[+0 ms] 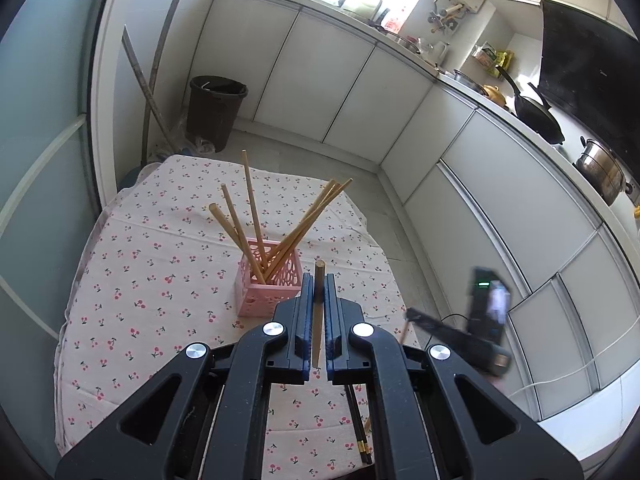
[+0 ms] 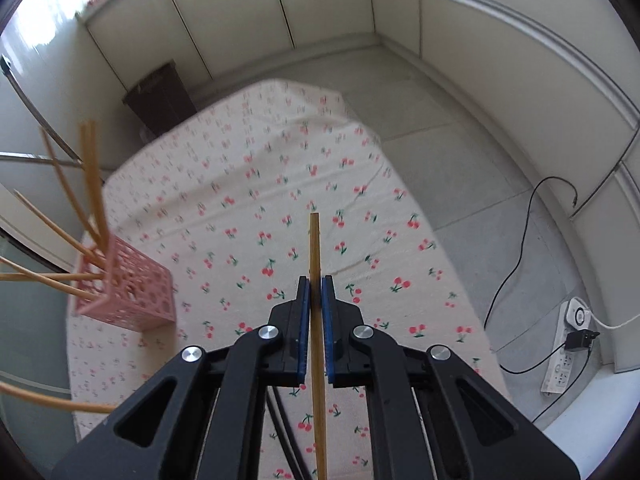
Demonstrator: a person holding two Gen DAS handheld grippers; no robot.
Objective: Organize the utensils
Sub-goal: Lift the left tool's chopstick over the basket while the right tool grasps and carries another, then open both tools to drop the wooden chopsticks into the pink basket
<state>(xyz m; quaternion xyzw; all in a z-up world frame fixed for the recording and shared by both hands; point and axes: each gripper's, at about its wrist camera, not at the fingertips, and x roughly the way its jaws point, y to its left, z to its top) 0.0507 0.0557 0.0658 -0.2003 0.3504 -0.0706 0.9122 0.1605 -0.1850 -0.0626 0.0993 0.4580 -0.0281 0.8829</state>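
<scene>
A pink perforated holder (image 1: 269,280) stands on the cherry-print tablecloth (image 1: 140,264) with several wooden chopsticks (image 1: 252,204) leaning out of it. My left gripper (image 1: 319,280) is shut on one wooden chopstick (image 1: 318,316), held above the cloth just right of the holder. In the right wrist view my right gripper (image 2: 315,282) is shut on another wooden chopstick (image 2: 315,248) that pokes out past its fingertips; the holder (image 2: 128,288) sits to its left. The right gripper (image 1: 456,336) shows blurred at the right of the left wrist view.
A pair of dark chopsticks (image 1: 358,424) lies on the cloth near the table's front. Beyond the table are a dark bin (image 1: 216,110), white cabinets (image 1: 320,80) and a counter with pots. A power strip (image 2: 568,344) and cable lie on the floor at right.
</scene>
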